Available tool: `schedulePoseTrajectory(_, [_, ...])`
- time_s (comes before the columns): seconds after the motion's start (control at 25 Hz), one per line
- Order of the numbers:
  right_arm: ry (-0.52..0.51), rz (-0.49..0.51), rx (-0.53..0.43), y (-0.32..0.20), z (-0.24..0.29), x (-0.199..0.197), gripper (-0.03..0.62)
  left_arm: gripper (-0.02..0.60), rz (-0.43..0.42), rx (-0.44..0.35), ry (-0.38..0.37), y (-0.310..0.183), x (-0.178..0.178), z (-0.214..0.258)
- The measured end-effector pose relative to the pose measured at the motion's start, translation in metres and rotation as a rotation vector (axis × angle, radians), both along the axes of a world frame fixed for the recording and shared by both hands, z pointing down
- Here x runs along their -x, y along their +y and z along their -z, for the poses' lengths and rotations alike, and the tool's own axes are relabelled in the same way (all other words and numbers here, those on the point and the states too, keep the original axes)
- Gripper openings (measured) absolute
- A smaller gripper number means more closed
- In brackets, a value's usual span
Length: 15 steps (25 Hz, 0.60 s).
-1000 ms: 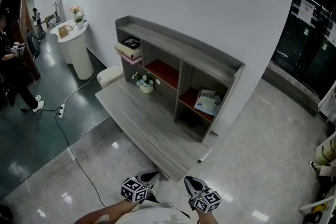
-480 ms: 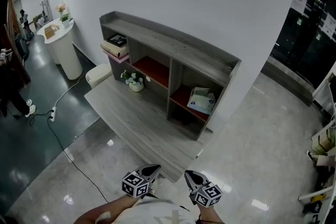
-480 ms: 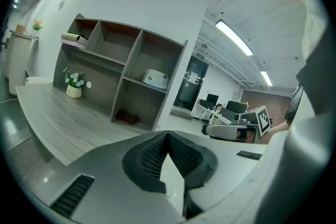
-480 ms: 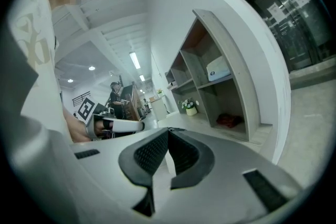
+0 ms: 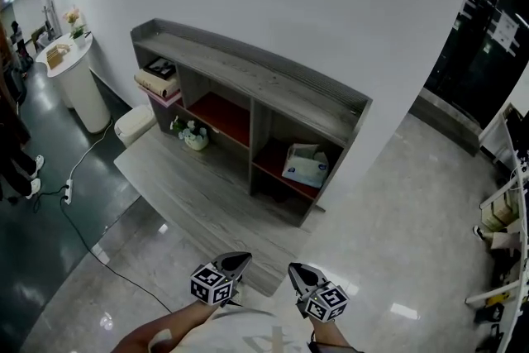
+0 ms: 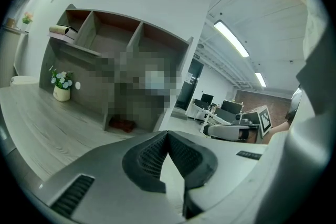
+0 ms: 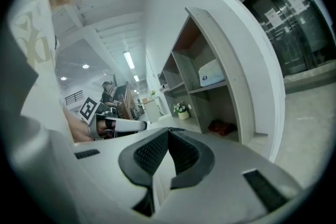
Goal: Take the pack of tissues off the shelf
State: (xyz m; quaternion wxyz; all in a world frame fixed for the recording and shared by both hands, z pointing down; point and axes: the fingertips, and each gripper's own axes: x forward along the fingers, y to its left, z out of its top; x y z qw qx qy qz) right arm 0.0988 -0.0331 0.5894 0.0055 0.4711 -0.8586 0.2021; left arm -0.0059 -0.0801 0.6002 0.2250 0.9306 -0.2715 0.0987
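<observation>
Both grippers were held level and side by side, well short of the grey shelf [image 5: 248, 80] against the white wall; the left gripper [image 5: 239, 259] had its jaws pressed together with nothing between them, and the right gripper [image 5: 296, 269] likewise showed its jaws together and empty. The pack of tissues [image 5: 306, 167] stood well beyond both pairs of jaws, on the upper board of the shelf's end compartment, nearest the open wall; seen from the right gripper view it sat above and to the right of the jaws, untouched. A dark, reddish thing [image 7: 223, 127], too small to identify, lay in the compartment directly beneath the pack. The low grey worktop [image 5: 178, 190] stretched between the jaws and the shelf; a small pot of flowers [image 5: 192, 134] stood on it, ahead and to the left of the left jaws, close to the shelf's front. Stacked books [image 5: 157, 83] occupied the far compartment at the opposite end from the pack. A white bin [image 5: 132, 124] sat on the floor just beyond that end of the shelf.
</observation>
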Motion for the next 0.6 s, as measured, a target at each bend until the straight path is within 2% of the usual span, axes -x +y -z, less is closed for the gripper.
schedulePoseTrajectory(0.6, [0.017, -0.113, -0.013, -0.062, 0.005, -0.018, 0.005, 0.015, -0.12, -0.006, 0.025, -0.077, -0.029, 0.003])
